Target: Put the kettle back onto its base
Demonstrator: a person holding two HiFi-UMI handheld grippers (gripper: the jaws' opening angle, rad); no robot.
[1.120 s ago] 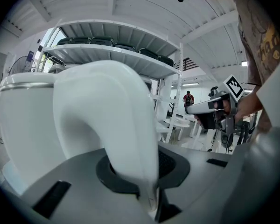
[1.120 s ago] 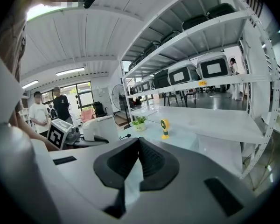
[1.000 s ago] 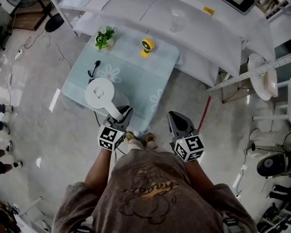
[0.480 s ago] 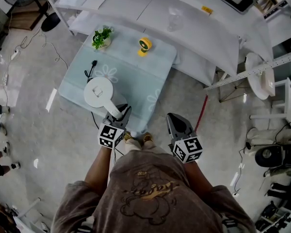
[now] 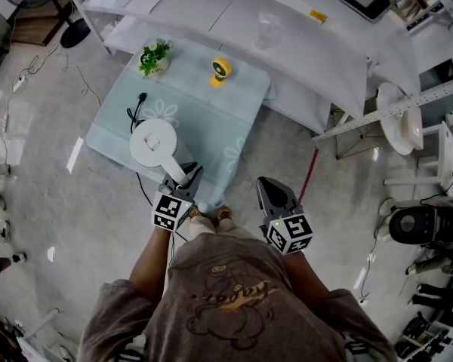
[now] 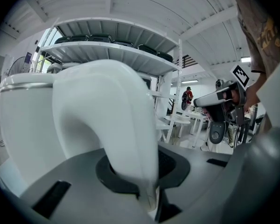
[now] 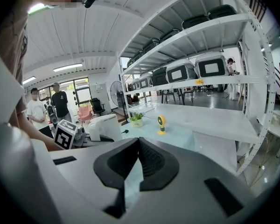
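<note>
The white kettle (image 5: 152, 143) hangs over the near left part of the pale blue table (image 5: 211, 119). Its curved handle (image 5: 175, 173) sticks out toward me, and my left gripper (image 5: 189, 175) is shut on it. In the left gripper view the handle (image 6: 116, 125) fills the jaws and the kettle body (image 6: 25, 120) stands just behind. The kettle hides whatever is under it, so I see no base; a black cord with its plug (image 5: 138, 105) lies beside it. My right gripper (image 5: 266, 187) hovers off the table's near right corner, shut on nothing (image 7: 139, 146).
A small potted plant (image 5: 152, 57) and a yellow desk fan (image 5: 221, 71) stand at the table's far edge. A white shelf rack (image 5: 302, 44) runs behind the table. People stand at the left (image 7: 59, 101). Cables trail over the floor (image 5: 30, 74).
Only the head view has drifted a little. The kettle and both grippers keep their places.
</note>
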